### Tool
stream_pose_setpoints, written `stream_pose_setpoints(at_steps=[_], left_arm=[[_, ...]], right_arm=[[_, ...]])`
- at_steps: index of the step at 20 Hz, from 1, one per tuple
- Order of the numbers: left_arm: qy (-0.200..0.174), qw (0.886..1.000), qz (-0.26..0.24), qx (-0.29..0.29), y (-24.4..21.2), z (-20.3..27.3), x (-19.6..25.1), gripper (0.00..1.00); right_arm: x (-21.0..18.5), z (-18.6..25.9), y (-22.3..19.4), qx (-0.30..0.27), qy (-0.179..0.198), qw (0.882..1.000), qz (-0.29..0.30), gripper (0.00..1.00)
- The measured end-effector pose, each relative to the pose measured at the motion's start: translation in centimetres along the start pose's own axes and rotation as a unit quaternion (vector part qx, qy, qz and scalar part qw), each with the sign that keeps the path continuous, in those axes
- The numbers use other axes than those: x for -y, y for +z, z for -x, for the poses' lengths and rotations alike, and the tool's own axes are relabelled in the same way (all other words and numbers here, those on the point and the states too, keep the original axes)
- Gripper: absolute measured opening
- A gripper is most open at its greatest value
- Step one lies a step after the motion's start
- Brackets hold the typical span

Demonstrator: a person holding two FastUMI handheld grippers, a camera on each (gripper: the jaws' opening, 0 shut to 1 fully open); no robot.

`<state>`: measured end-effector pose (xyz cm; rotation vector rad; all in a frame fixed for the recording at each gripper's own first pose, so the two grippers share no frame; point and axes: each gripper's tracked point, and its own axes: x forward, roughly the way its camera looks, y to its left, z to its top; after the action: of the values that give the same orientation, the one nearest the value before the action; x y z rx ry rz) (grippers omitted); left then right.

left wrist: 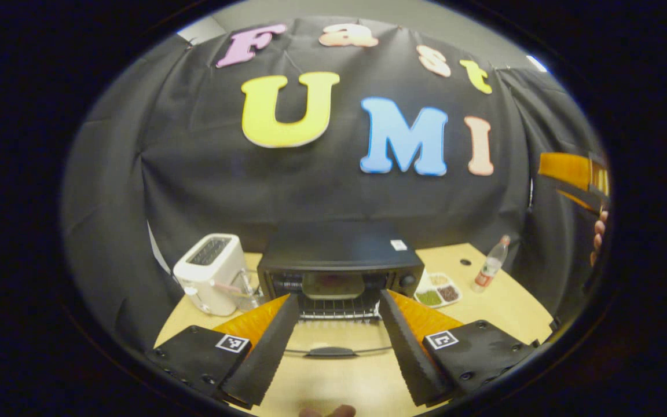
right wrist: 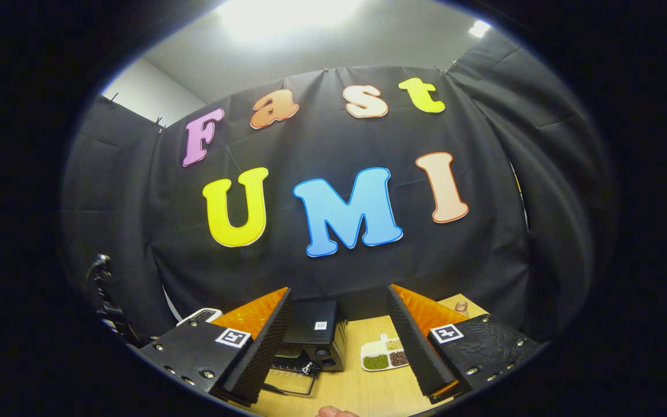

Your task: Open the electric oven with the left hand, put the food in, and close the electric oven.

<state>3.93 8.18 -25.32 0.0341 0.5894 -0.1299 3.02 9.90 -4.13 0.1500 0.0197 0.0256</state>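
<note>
The wooden counter (left wrist: pixel 507 301) holds the black oven (left wrist: pixel 339 260), door down, in the middle. A white toaster (left wrist: pixel 212 272) sits beside it. The food tray (left wrist: pixel 439 289) sits on its other side. Left tool (left wrist: pixel 338 341) and right tool (right wrist: pixel 339 347) are both spread wide, holding nothing.

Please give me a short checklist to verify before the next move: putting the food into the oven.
1. Oven door open: ok, it lies folded down, rack visible.
2. Left gripper free: ok, open and holding nothing.
3. Right gripper holding the food: not ok, open and holding nothing.
4. Food tray location: ok, on the table beside the oven.
5. Toaster and bottle off the path: ok.
6. Oven heat: cannot tell.
</note>
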Motion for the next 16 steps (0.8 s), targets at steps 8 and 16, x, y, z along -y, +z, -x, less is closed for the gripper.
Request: stream_pose_setpoints(at_steps=[8,16], left_arm=[[-0.003,0.974,0.008,-0.224,-12.7,-3.5,0.9,0.99],[-0.008,0.948,0.034,-0.317,-18.9,-8.0,0.5,0.95]], right_arm=[[2.7,0.1,-1.7,-0.033,-0.007,0.999,0.015,0.97],[6.8,0.2,-2.9,-0.051,-0.047,0.998,0.009,0.97]])
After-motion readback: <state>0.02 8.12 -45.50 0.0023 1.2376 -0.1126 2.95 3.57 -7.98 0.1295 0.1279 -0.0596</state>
